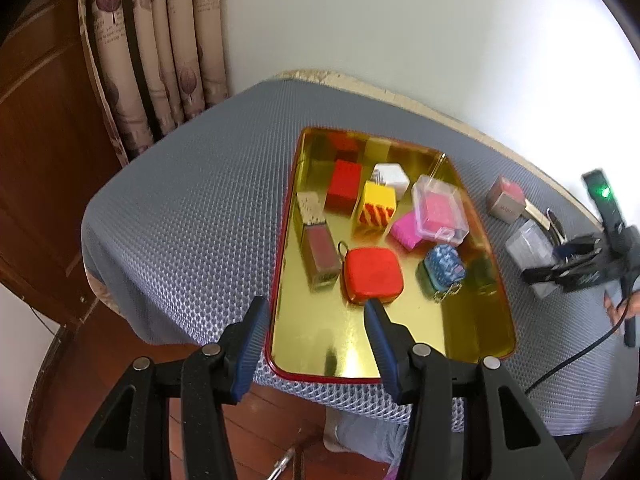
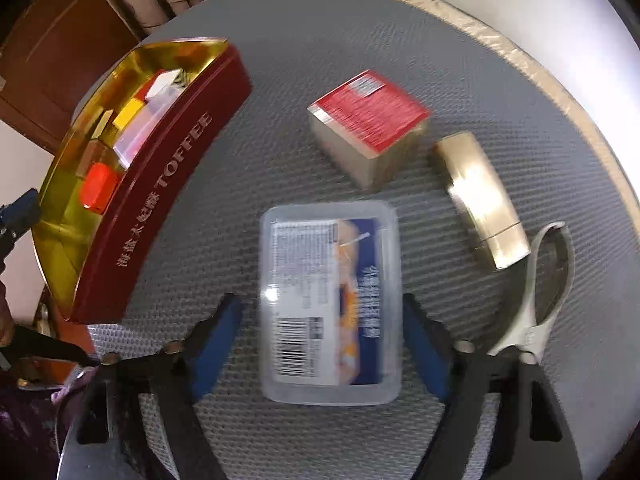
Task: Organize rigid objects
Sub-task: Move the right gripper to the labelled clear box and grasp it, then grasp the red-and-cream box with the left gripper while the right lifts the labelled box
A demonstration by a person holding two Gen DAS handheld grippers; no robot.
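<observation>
Right view blurred; your right gripper [image 2: 322, 344] straddles the clear box [image 2: 330, 304], contact unclear. Your left gripper [image 1: 316, 344] is apart, empty, over the tin [image 1: 280, 280].

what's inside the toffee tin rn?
In the tin: red case, yellow block, red block, white cube, clear box partly covering a pink block.
</observation>
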